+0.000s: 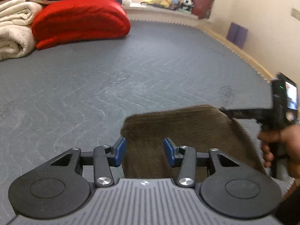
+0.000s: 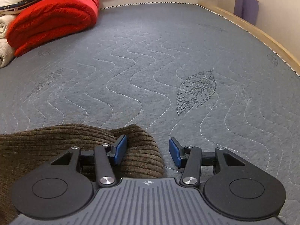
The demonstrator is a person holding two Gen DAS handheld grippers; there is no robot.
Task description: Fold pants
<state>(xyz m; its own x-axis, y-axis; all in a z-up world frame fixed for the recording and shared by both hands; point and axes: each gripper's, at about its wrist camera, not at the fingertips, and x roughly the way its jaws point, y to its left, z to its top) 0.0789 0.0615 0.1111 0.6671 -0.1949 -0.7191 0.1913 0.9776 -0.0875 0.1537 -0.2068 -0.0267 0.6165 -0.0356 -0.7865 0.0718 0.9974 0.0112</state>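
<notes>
Lying on the grey quilted mattress (image 2: 150,60), the brown corduroy pants (image 2: 56,142) were seen as a folded bundle at the near edge of both views. The left gripper (image 1: 144,149) was held above the pants with its blue pads spread apart — cloth showed in the gap, yet neither pad was seen pressing on it. The right gripper (image 2: 148,151) was likewise held with its jaws parted over the bundle's right corner; the left pad was set over the corduroy and the right pad over bare mattress. In the left wrist view a hand (image 1: 277,142) was seen gripping the other device's handle at the right edge, blurred. A red blanket (image 2: 54,16) and cream bedding (image 1: 15,28) were stacked far off — well apart from the pants.
</notes>
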